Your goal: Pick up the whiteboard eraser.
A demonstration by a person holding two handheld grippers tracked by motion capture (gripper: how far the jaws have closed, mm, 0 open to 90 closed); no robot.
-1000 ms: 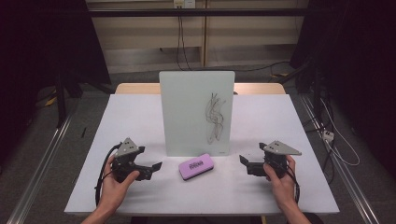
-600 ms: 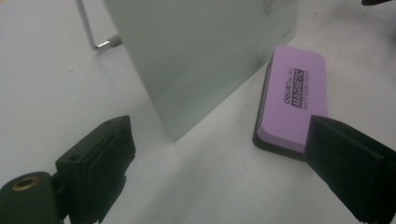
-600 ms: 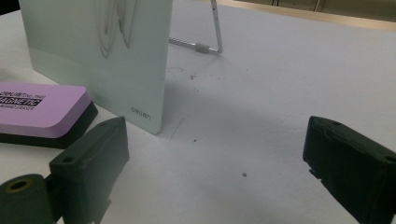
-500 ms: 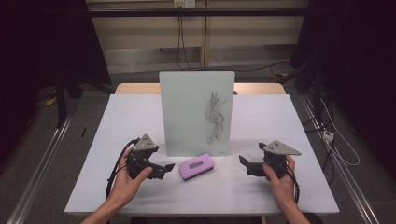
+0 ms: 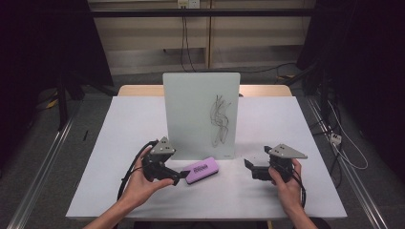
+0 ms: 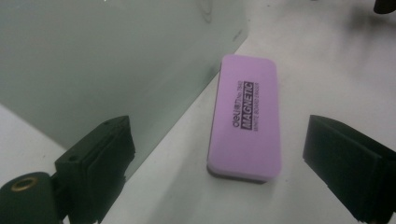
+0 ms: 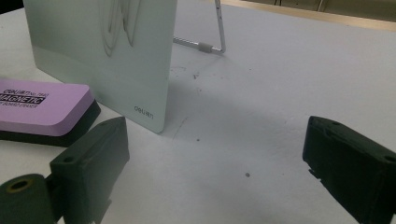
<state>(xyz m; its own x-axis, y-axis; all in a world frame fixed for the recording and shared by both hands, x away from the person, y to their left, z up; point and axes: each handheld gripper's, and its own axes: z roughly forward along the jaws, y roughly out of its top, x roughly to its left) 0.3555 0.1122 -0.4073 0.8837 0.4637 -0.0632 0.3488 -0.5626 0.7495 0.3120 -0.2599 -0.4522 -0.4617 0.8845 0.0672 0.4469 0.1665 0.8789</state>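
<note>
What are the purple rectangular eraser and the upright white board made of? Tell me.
Purple rectangular eraser: apparently matte plastic or foam top, printed "MAGNETIC", over a dark, probably felt, base. Upright white board: smooth, faintly glossy, possibly glass or coated panel with rounded corners, on a thin metal wire stand.

Lit evenly from above, bright on the white surface (image 5: 143, 119), dark beyond its edges. Soft shadow behind the board (image 7: 102, 51). Slightly grainy and soft throughout; near jaws blurred in both gripper views.
</note>
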